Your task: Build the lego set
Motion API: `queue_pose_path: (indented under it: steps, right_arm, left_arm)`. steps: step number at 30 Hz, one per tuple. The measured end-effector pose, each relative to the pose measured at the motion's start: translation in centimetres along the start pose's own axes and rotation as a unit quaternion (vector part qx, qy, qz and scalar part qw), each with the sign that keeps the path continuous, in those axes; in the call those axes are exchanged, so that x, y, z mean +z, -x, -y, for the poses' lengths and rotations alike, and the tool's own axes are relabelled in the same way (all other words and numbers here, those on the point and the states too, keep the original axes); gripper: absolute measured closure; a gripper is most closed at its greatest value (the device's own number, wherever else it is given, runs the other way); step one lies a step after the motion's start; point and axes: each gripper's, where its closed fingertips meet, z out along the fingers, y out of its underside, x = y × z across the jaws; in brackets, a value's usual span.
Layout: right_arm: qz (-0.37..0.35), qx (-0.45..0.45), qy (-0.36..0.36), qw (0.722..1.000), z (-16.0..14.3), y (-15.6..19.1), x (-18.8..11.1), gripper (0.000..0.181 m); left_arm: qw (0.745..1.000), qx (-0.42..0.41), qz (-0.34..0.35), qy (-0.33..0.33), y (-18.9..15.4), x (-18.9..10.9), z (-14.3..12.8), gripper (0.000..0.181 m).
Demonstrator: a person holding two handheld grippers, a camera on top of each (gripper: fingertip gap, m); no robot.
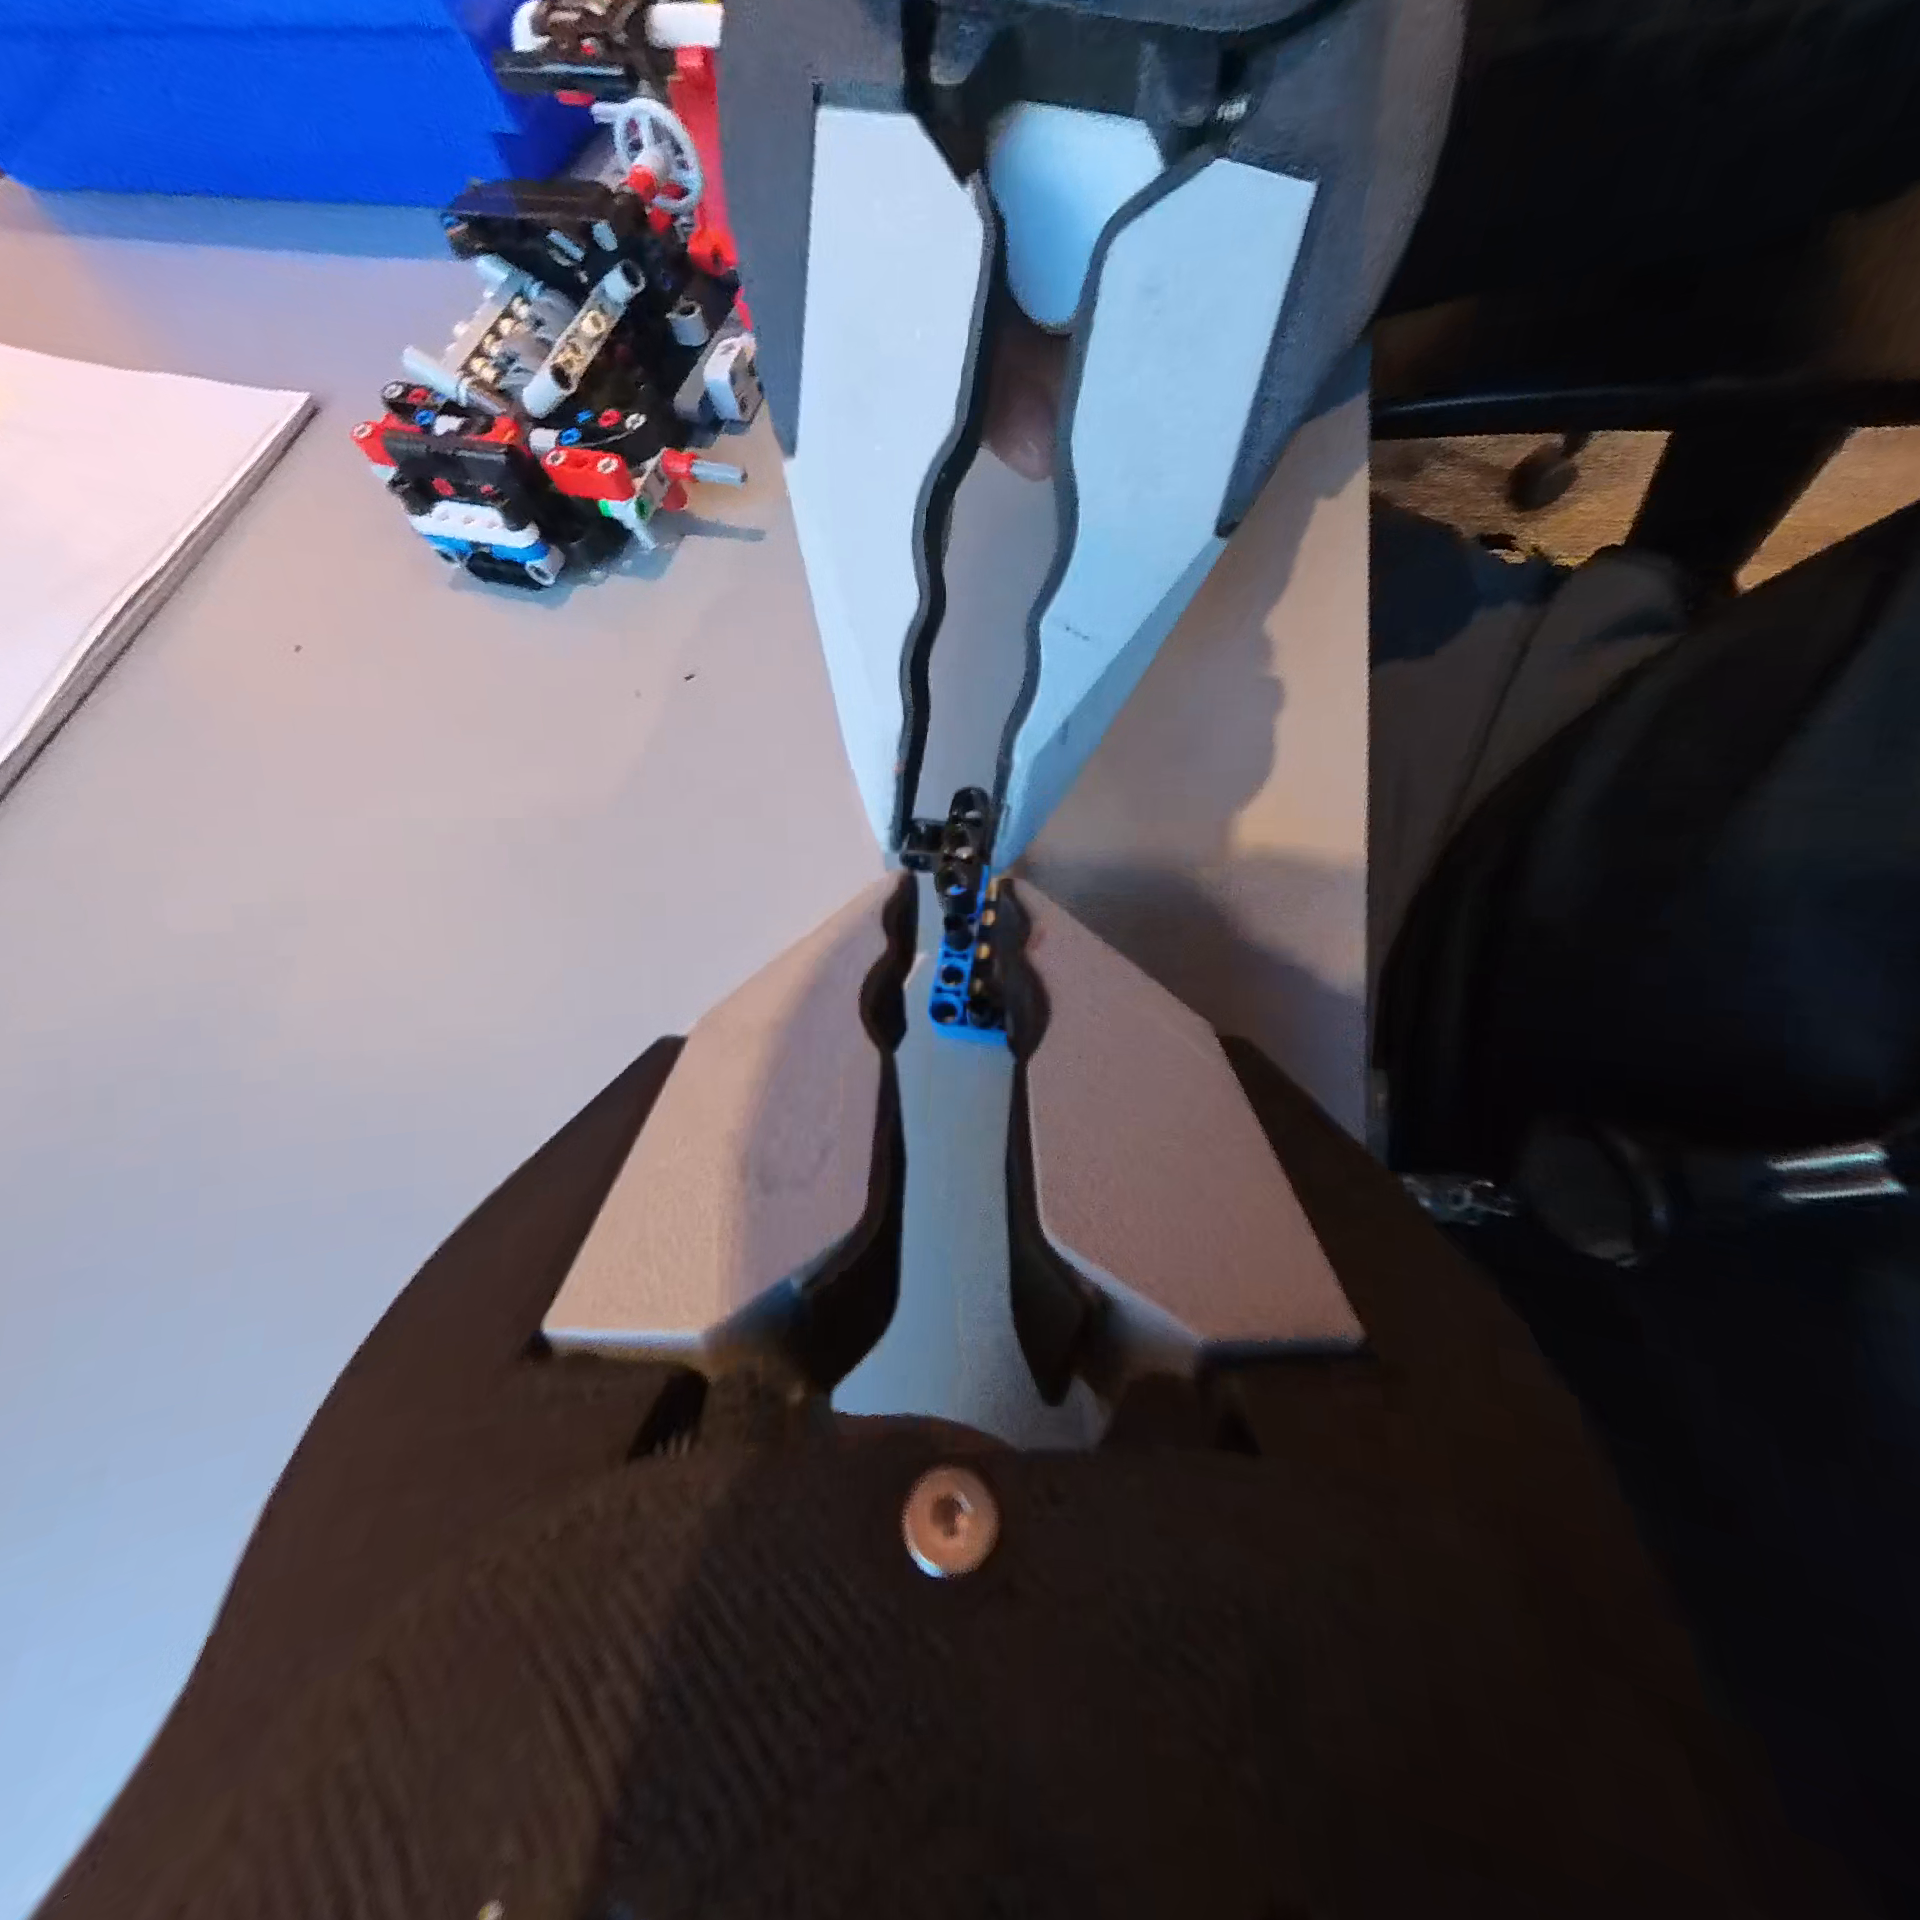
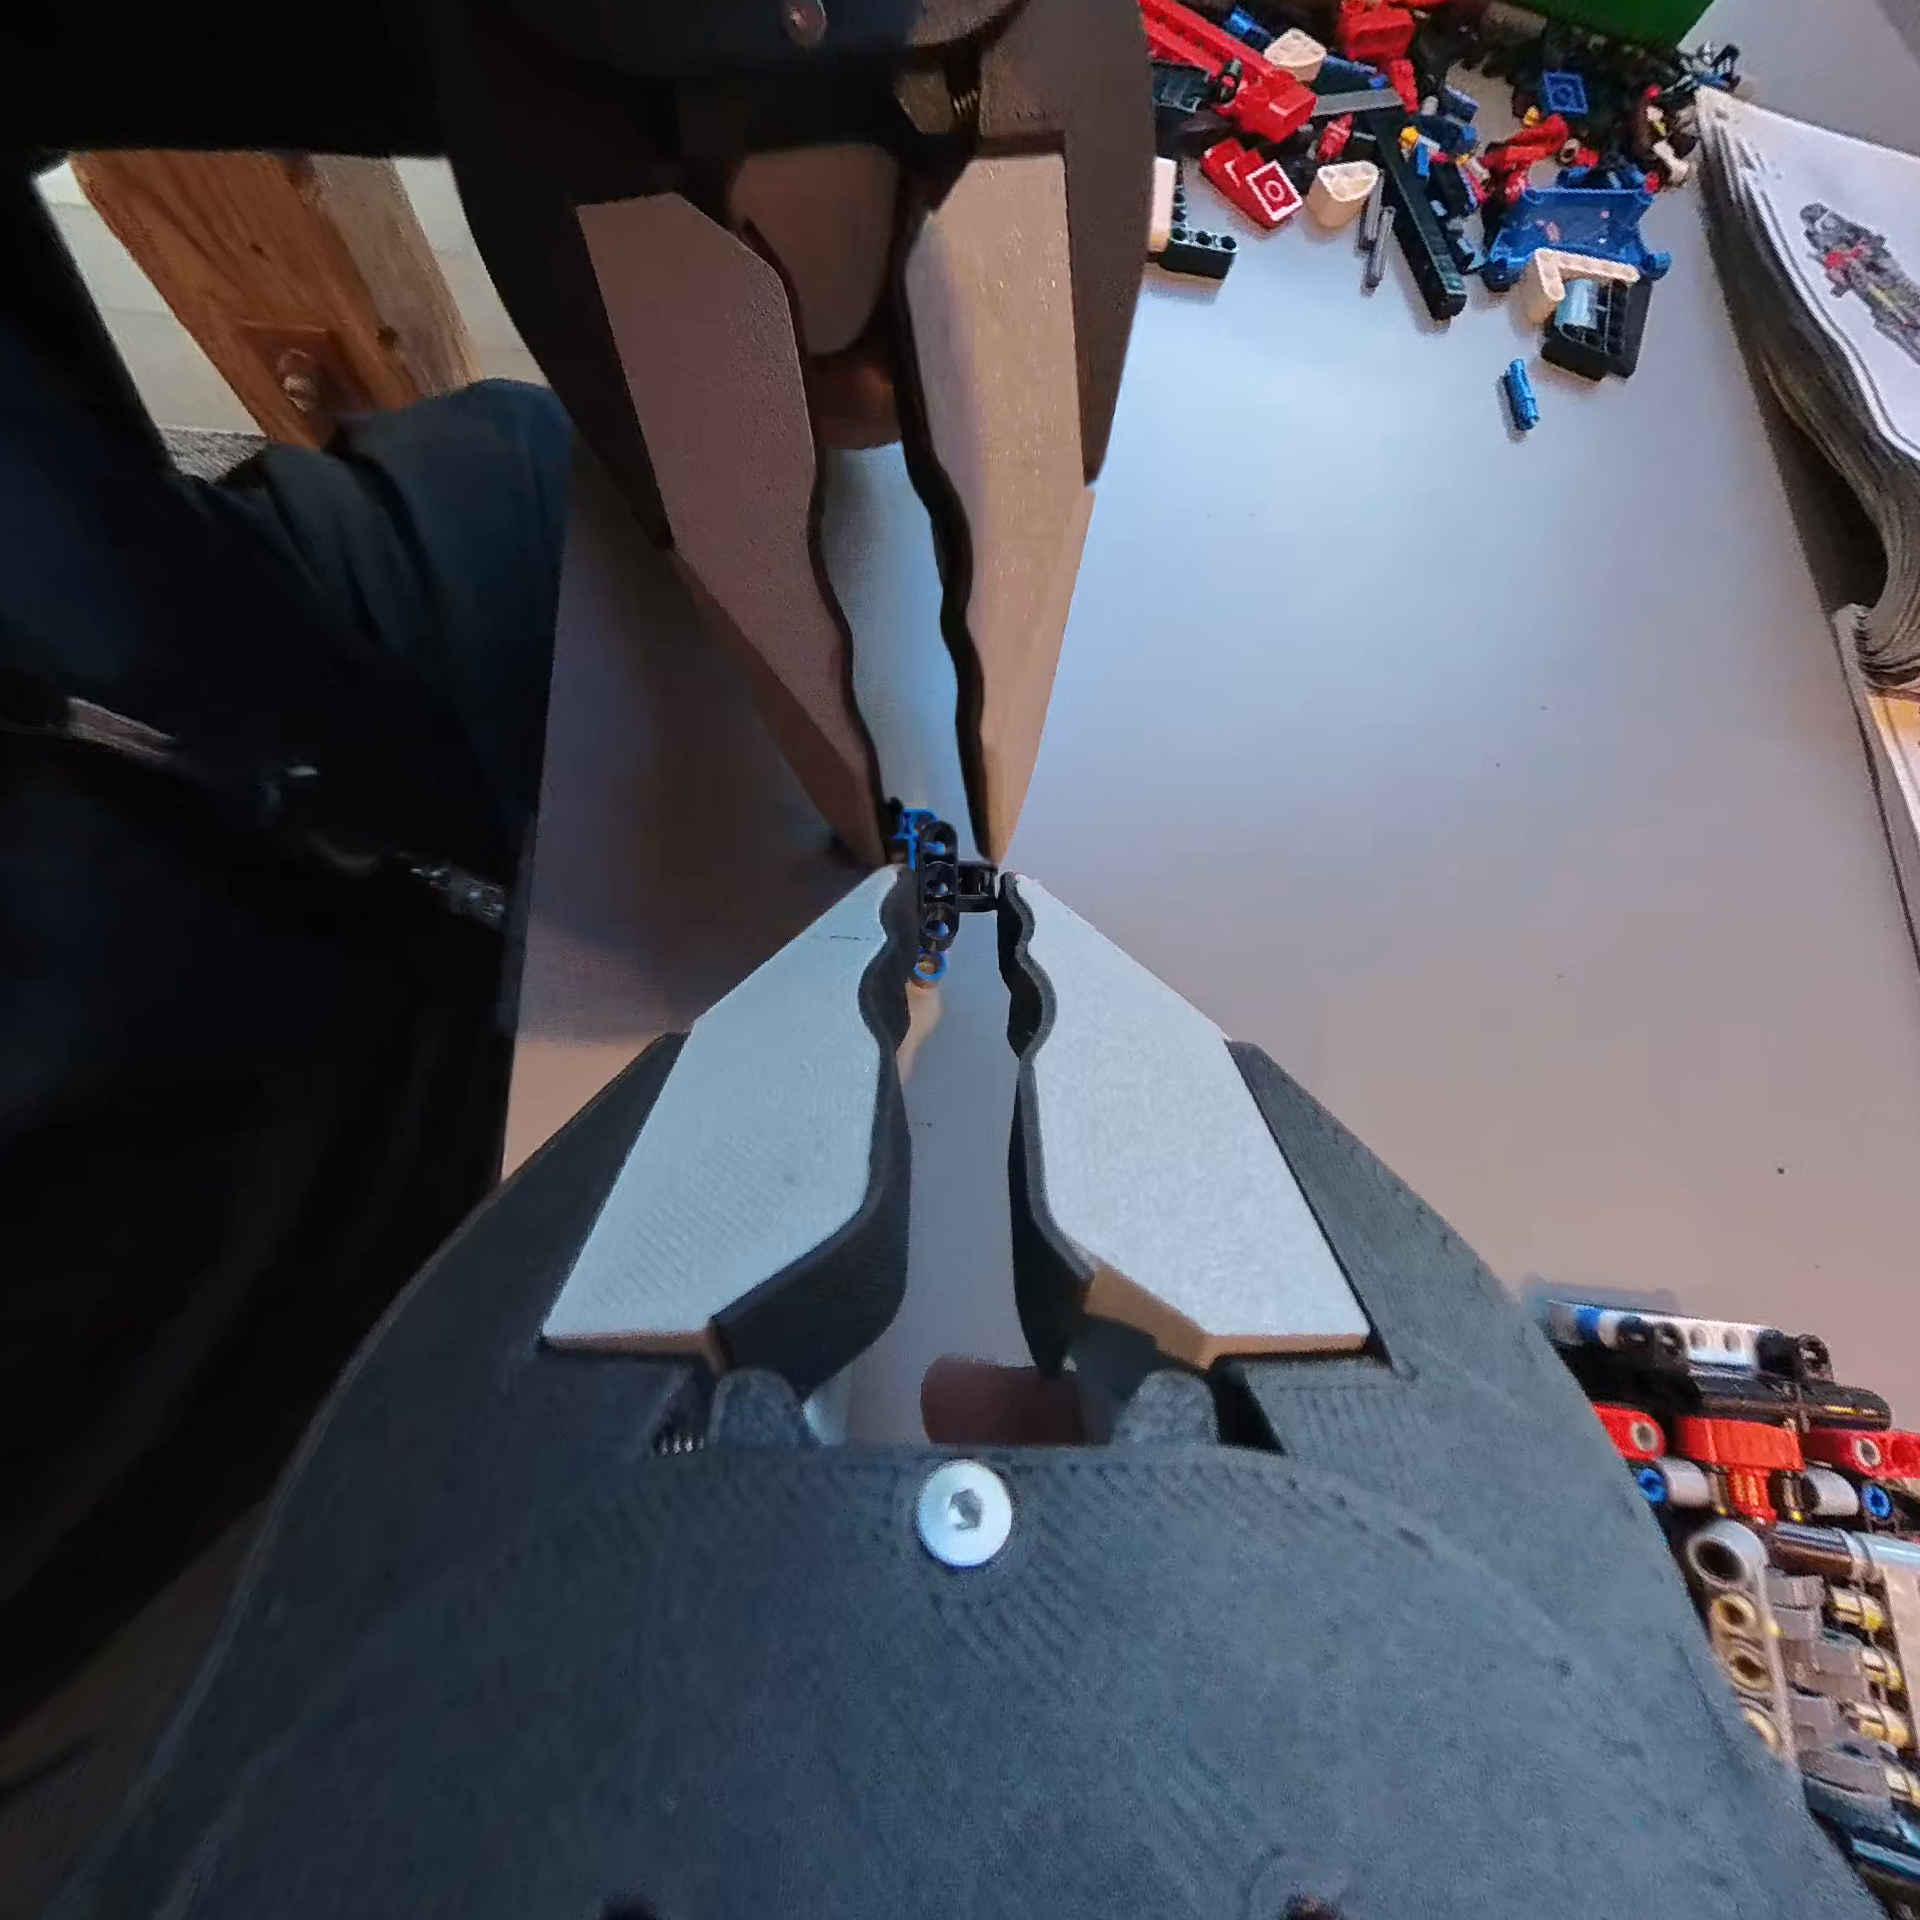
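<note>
Left gripper (image 1: 961, 914): I see it closed on the blue beam (image 1: 961, 992).
Right gripper (image 2: 951, 899): tip to tip with mine, pinching the black connector (image 2: 940, 883).
Connector: touching the beam, above the grey table (image 1: 416, 831).
Model (image 1: 561, 395): well apart.

L tool (image 1: 961, 940) & R tool (image 2: 951, 925) nearly closed, tip-to-tip, each gripping.
</note>
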Motion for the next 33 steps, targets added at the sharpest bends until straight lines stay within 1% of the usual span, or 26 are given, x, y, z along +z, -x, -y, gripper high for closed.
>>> queue_pose_path:
  steps: [2,3,10,20,28,33]
  right_arm:
    - [0.001,0.001,0.006,1.0,-0.2,0.1,0.1,0.169]
    - [-0.001,0.0,0.008,1.0,-0.3,0.0,0.2,0.169]
    - [0.016,-0.005,0.014,1.0,-0.7,-0.1,0.7,0.169]
    - [0.029,-0.019,0.047,0.998,-1.1,0.3,0.9,0.169]
    - [0.015,-0.017,0.063,0.998,-1.1,-0.2,1.0,0.169]
    - [0.016,-0.019,0.065,0.998,-0.7,-0.4,0.8,0.169]
  left_arm:
    - [1.0,0.014,0.005,0.004,0.1,0.2,-0.2,0.171]
    - [1.0,0.019,0.006,0.006,0.1,0.3,-0.3,0.176]
    - [1.0,0.012,0.008,0.003,0.3,0.0,-0.6,0.176]
    - [1.0,0.002,-0.019,0.013,-0.2,0.3,-0.8,0.177]
    - [1.0,-0.006,-0.006,0.015,0.3,0.3,-0.9,0.177]
    - [1.0,-0.014,-0.01,0.0,0.4,0.0,-0.5,0.177]
